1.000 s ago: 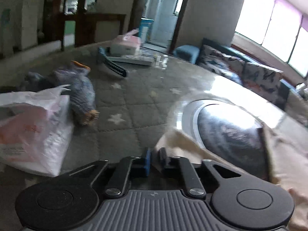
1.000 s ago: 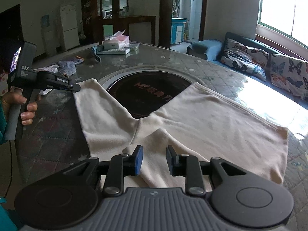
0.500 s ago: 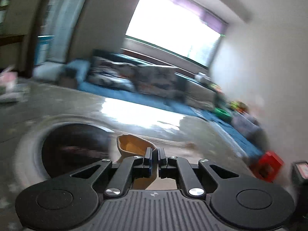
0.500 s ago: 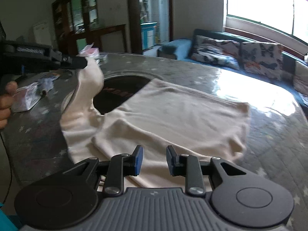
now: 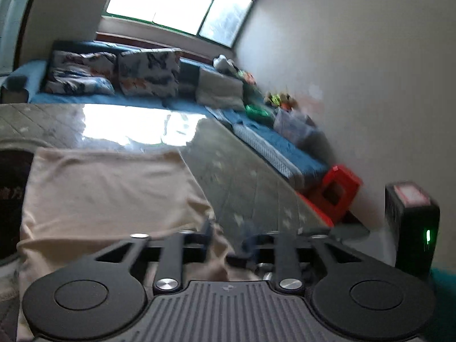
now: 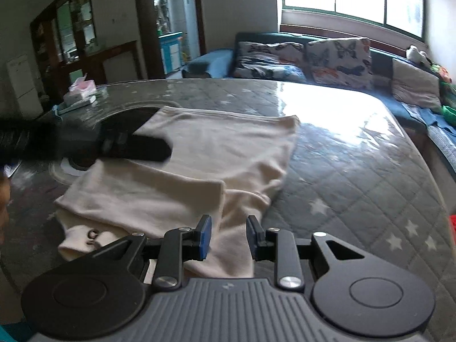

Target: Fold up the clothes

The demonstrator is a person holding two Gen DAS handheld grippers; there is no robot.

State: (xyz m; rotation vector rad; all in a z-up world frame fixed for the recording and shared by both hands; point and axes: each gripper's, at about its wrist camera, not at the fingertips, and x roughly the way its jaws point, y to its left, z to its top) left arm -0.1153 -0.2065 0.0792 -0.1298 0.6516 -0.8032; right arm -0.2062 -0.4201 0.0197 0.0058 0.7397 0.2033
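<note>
Leg folded over, left tool let go

Half a second before, the left tool (image 5: 225,239) pinched the cloth (image 6: 199,165); it now gaped above it. Right tool (image 6: 228,236), at six o'clock, gaped as before. Cloth lay doubled on counter (image 6: 356,171).

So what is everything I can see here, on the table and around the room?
Garment: one, cream, partly folded on the table.
Table: one, grey quilted star cover.
Dark round inset: one, black, in the table, part covered by the garment.
Tissue box: one, pink and white, far left of the table.
Sofa: one, blue, under the window.
Butterfly cushions: two, on the sofa.
Stool: one, red, by the wall.
Left hand-held gripper: black, open, over the garment.
Right hand-held gripper: black, blue pads, open, at the garment's near edge.
</note>
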